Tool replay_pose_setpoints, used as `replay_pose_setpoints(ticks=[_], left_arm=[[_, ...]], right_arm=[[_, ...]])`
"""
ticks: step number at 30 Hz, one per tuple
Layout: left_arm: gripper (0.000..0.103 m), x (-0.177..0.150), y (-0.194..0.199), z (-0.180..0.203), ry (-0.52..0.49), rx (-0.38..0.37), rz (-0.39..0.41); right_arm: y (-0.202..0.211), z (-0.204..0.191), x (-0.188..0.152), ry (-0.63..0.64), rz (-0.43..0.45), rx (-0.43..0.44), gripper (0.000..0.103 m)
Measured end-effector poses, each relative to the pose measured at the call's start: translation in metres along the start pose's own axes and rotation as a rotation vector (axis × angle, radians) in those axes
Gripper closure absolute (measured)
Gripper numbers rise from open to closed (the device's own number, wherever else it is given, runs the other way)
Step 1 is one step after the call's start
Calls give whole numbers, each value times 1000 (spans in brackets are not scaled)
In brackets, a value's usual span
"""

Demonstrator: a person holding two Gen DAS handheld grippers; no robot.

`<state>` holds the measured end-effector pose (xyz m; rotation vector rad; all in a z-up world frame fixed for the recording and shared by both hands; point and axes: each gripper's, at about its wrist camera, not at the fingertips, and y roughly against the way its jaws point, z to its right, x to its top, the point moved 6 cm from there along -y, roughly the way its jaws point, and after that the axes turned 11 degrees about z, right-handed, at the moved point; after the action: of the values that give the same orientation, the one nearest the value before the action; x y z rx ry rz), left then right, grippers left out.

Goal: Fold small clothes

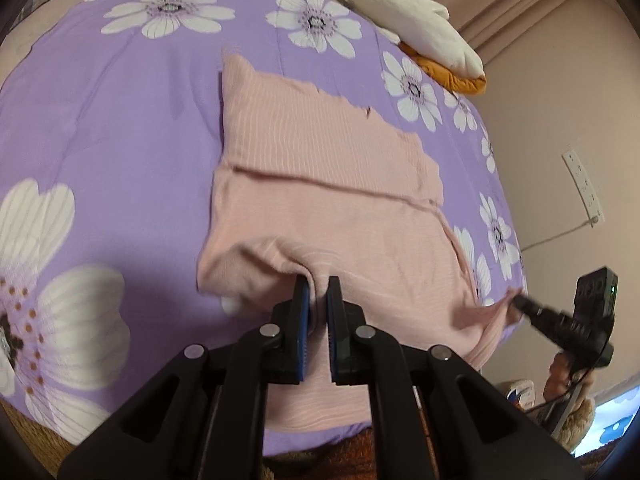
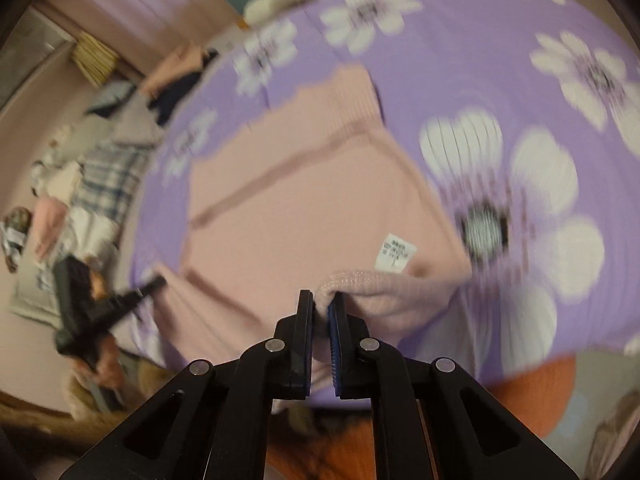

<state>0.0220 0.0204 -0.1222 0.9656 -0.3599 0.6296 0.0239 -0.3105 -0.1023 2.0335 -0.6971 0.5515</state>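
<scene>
A pink ribbed garment lies partly folded on a purple flowered bedspread. My left gripper is shut on a pinch of the garment's near edge. My right gripper is shut on another bunched part of the garment, near its white label. In the left wrist view the right gripper holds the cloth's right corner at the bed's edge. In the right wrist view the left gripper shows at the left, at the cloth's edge. The right wrist view is blurred.
A white and orange plush toy lies at the far right of the bed. A wall with a socket strip stands to the right. Piles of clothes lie beyond the bed. An orange-brown rug lies below the bed's near edge.
</scene>
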Motion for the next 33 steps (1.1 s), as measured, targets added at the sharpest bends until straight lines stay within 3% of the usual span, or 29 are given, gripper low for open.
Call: replay_pose_setpoints(ticks=[5, 8, 13, 18, 21, 25, 33], left_arm=[[96, 25, -23, -16, 40, 22, -8], [96, 30, -47, -26, 43, 60, -46], [95, 28, -81, -40, 33, 120, -114], [93, 27, -83, -42, 24, 114, -106], [84, 27, -74, -41, 37, 99, -119], [44, 20, -41, -32, 48, 75, -84], [43, -30, -26, -33, 125, 32, -190]], right_arm=[[-38, 13, 45, -73, 60, -15, 94], [-71, 31, 59, -108, 50, -90, 94], [-114, 60, 53, -113, -12, -211, 94], [-118, 73, 45, -124, -11, -217, 94], [-117, 74, 46, -126, -11, -219, 94], [-121, 73, 48, -107, -5, -228, 94], [-123, 73, 48, -111, 12, -225, 94]])
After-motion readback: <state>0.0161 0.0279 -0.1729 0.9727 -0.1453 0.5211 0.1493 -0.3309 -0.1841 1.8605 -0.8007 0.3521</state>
